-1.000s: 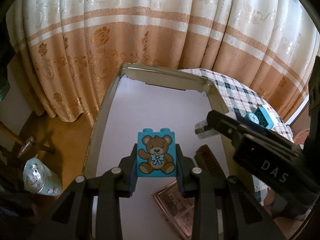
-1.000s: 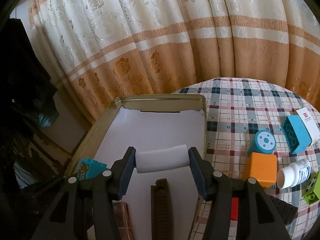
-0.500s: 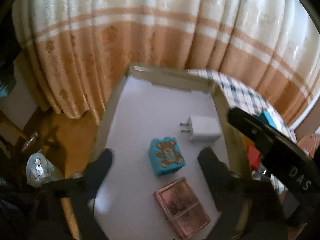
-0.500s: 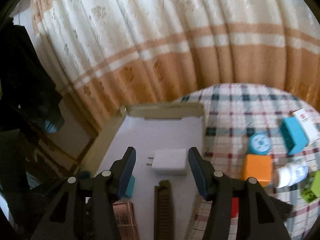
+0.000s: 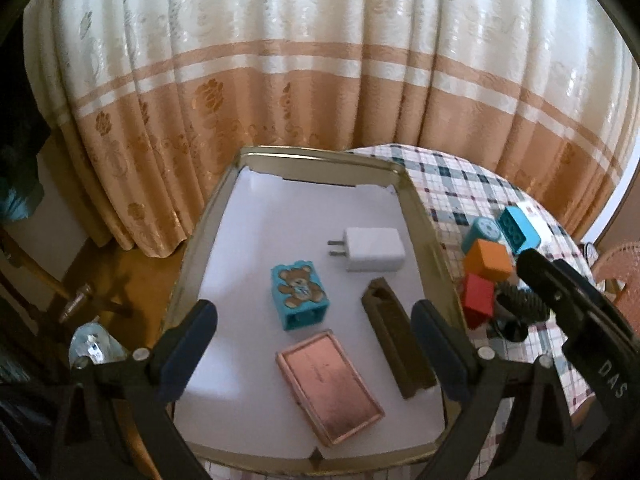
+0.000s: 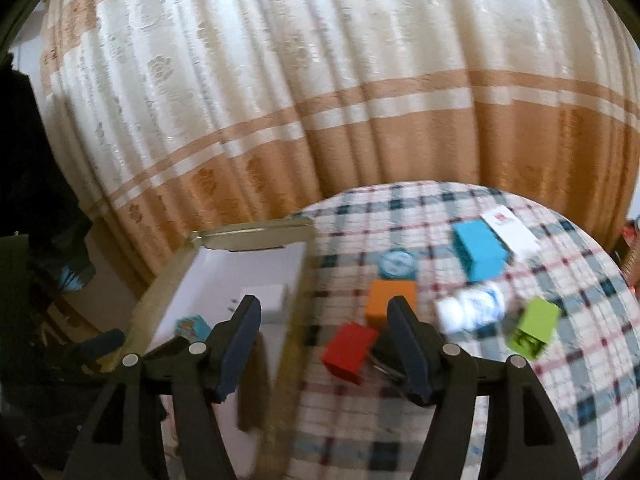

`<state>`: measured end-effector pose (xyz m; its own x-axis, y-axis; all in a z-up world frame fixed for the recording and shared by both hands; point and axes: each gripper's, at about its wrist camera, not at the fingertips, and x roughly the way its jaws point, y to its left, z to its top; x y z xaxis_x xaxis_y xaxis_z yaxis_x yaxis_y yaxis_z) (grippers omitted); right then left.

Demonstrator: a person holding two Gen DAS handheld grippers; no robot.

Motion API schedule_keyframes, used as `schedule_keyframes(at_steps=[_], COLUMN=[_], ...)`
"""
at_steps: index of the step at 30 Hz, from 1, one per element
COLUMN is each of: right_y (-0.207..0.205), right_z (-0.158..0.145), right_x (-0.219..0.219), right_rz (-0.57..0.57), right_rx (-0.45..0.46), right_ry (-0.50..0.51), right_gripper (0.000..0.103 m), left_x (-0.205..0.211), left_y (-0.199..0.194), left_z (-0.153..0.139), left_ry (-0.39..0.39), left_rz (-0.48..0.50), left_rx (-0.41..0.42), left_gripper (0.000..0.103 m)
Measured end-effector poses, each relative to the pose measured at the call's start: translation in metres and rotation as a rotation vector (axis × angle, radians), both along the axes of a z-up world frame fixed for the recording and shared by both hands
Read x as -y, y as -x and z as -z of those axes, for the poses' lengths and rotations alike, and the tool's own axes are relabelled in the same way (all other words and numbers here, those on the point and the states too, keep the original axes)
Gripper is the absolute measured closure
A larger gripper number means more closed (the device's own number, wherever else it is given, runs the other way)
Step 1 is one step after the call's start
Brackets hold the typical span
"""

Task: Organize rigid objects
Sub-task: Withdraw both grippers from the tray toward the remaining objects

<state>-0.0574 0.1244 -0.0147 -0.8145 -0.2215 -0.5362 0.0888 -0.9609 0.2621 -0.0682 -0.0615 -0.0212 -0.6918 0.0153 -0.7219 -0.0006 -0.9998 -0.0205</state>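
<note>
My left tongs (image 5: 314,344) hang spread wide and empty over the tray (image 5: 420,216), which sits on the bench (image 6: 520,400) at its left edge. Inside lie the bear block (image 5: 299,296), the white charger (image 5: 374,250), the brown comb (image 5: 398,344) and the copper case (image 5: 330,386), none touching. If I drop the left tongs carelessly, a finger could clip the bear block or scrape the case out of place.

Further right, my right tongs (image 6: 324,350) are also spread, holding nothing, above the tray's right rim and the loose pieces: the red block (image 6: 350,354), orange block (image 6: 392,304), round blue piece (image 6: 396,264), white bottle (image 6: 472,308), blue block (image 6: 480,256) and green block (image 6: 534,326). The red and orange blocks sit close together (this view is smeared, so I trust it little). Closing there could pinch both, or shove the bottle rolling off toward the bench edge.
</note>
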Motion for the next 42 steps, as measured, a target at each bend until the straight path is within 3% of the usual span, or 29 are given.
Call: schedule_keyframes(at_steps=[12,23,42], right_y=[-0.039,-0.061,-0.069], right_z=[0.008,0.03,0.04], right_x=[-0.055,-0.111,-0.141], right_rz=[0.137,0.271,0.286], right_rx=[-0.009,0.054,0.125], right_ry=[-0.069,-0.072,-0.031], right_gripper=[0.035,0.035,0.035], left_x=[-0.044,-0.084,-0.131], left_y=[-0.026,-0.056,-0.081], left_z=[-0.003,0.014,0.024], left_ry=[0.035,0.031,0.046], left_rz=[0.071,0.167,0.286], left_rx=[-0.014,0.003,0.025], left_gripper=[0.004,0.004,0.005])
